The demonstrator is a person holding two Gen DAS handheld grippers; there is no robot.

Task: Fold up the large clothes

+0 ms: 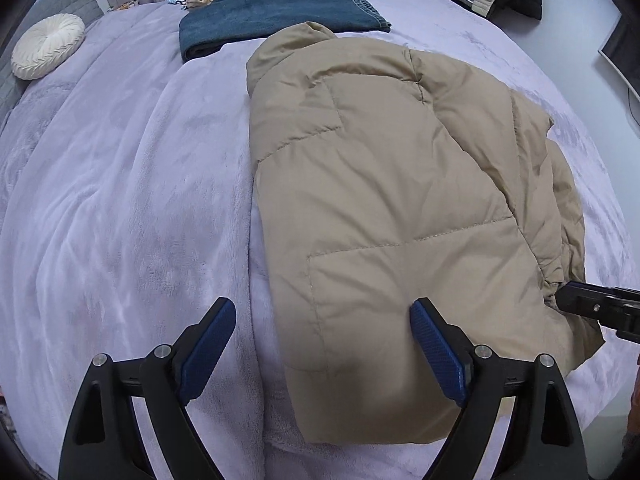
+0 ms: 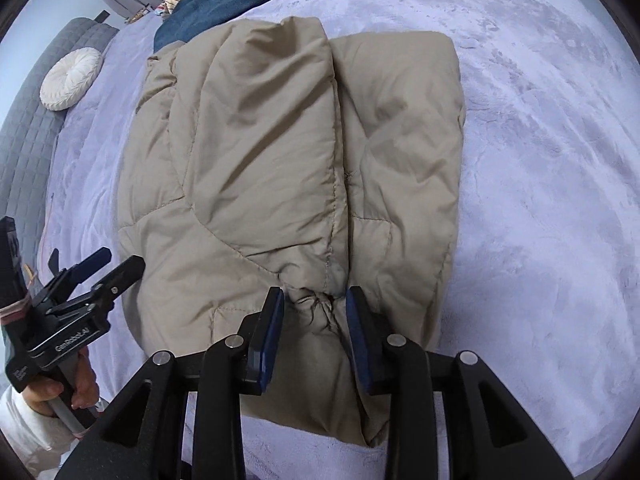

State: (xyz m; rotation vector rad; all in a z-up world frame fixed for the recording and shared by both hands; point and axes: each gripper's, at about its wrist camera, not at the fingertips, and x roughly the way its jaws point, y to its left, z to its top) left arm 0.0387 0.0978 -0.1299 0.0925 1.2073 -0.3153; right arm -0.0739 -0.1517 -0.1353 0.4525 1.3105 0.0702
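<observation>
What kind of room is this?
Probably a bedroom: a wide bed under a soft lilac blanket, a round white cushion by a grey padded headboard, and clothes such as a tan jacket on top.
</observation>
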